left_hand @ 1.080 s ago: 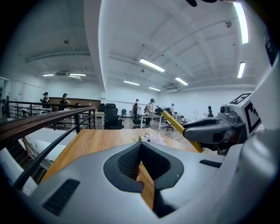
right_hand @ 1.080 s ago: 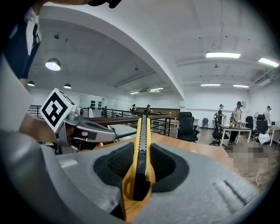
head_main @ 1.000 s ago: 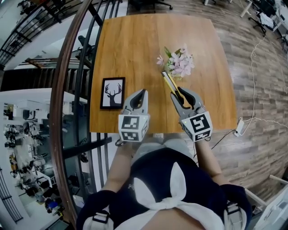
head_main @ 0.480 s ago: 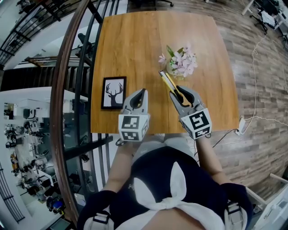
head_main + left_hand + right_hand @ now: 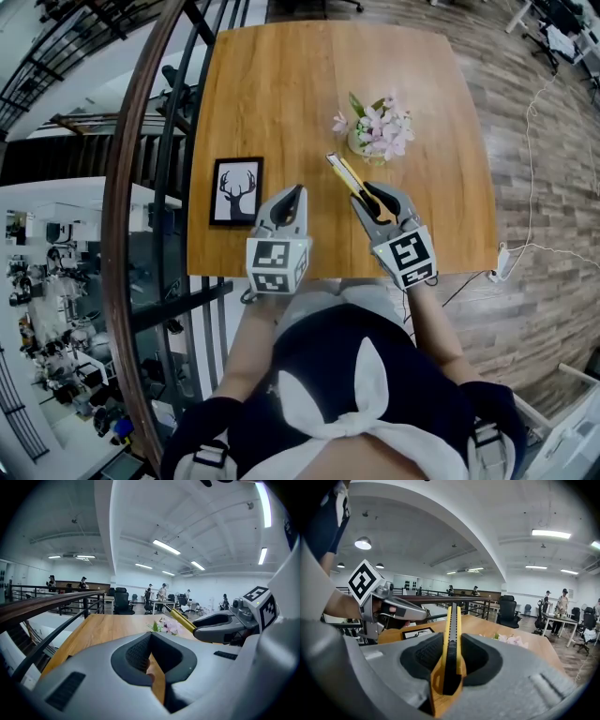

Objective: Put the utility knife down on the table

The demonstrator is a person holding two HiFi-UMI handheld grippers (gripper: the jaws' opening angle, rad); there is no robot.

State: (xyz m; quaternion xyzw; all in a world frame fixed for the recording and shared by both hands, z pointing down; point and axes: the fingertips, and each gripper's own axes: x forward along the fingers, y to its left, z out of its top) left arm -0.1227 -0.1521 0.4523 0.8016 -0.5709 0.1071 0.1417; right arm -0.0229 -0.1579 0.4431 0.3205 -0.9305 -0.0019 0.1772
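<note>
bright even ceiling light, sharp pictures, strong fisheye bending at edges.

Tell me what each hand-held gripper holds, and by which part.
The right hand-held gripper clamps the utility knife by the rear of its yellow body. The left hand-held gripper holds nothing.

An open-plan office on an upper level: long ceiling strip lights (image 5: pixel 166 547), black swivel chairs (image 5: pixel 506 611) and desks (image 5: pixel 560 617) with people standing about. A dark railing (image 5: pixel 120 234) runs past the wooden counter's (image 5: pixel 281 94) left edge, with a lower floor (image 5: pixel 52 319) of workstations beyond it.
</note>
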